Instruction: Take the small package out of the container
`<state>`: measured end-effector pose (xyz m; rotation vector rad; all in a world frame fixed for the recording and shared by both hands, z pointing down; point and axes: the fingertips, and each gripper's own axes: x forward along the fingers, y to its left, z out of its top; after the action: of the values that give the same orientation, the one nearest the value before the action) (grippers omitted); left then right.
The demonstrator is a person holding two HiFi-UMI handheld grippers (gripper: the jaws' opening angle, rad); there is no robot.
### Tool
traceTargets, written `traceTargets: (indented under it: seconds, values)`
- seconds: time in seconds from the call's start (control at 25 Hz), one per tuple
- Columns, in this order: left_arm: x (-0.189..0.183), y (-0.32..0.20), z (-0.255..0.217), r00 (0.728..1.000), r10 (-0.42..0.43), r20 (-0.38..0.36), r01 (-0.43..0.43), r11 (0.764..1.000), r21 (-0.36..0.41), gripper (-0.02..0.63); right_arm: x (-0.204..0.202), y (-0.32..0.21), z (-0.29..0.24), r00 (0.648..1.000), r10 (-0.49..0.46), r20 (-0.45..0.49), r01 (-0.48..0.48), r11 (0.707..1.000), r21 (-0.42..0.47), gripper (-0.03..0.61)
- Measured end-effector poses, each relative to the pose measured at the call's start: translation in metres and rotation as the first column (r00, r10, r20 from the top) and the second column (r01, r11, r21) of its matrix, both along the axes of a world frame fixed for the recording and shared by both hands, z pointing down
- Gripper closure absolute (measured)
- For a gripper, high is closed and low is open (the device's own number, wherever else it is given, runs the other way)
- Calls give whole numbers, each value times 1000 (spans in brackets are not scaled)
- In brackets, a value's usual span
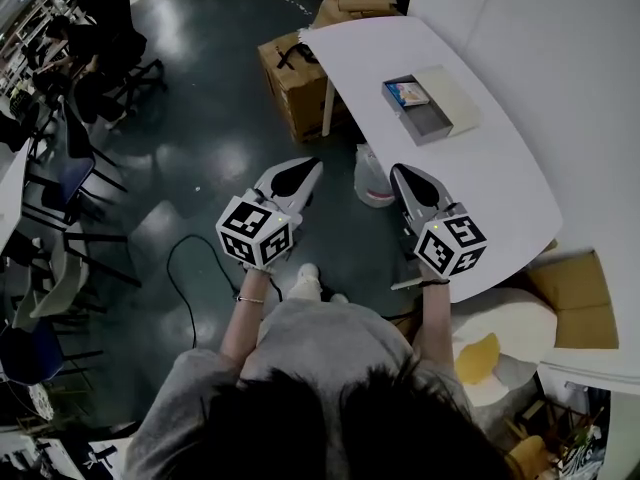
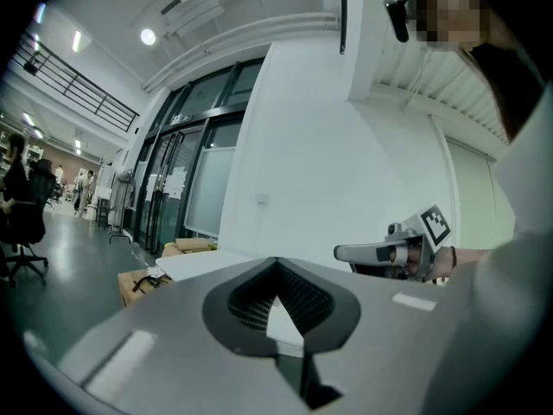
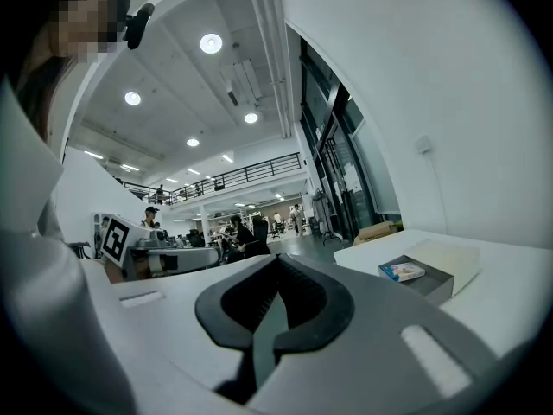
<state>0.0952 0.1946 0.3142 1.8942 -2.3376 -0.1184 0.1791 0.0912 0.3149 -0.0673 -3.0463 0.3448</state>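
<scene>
The small package (image 1: pixel 407 93), blue and white, lies in an open grey container (image 1: pixel 425 120) on the white table (image 1: pixel 500 198), with the pale lid (image 1: pixel 448 98) folded out beside it. The right gripper view shows the package (image 3: pixel 401 271) inside the container (image 3: pixel 425 284), ahead and to the right. My left gripper (image 1: pixel 313 165) and right gripper (image 1: pixel 399 171) hover side by side before the table's near edge, short of the container. Both have their jaws together with nothing between them. The left gripper's tips (image 2: pixel 276 263) and the right gripper's tips (image 3: pixel 278 258) meet ahead of each camera.
Cardboard boxes (image 1: pixel 295 83) stand on the floor by the table's far end, and another (image 1: pixel 575 298) sits at the right. A white bag (image 1: pixel 373 180) lies under the table edge. Office chairs (image 1: pixel 80 168) line the left side, and a black cable (image 1: pixel 190 268) crosses the floor.
</scene>
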Motion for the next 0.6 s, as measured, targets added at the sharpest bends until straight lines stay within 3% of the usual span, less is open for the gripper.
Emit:
traceTargets:
  seconds: [0.6]
  values:
    - [-42,-38,20,996,69,-49,-71,997,-27,624,-42,-28,18,998,53,-38,-55,998,-36,566]
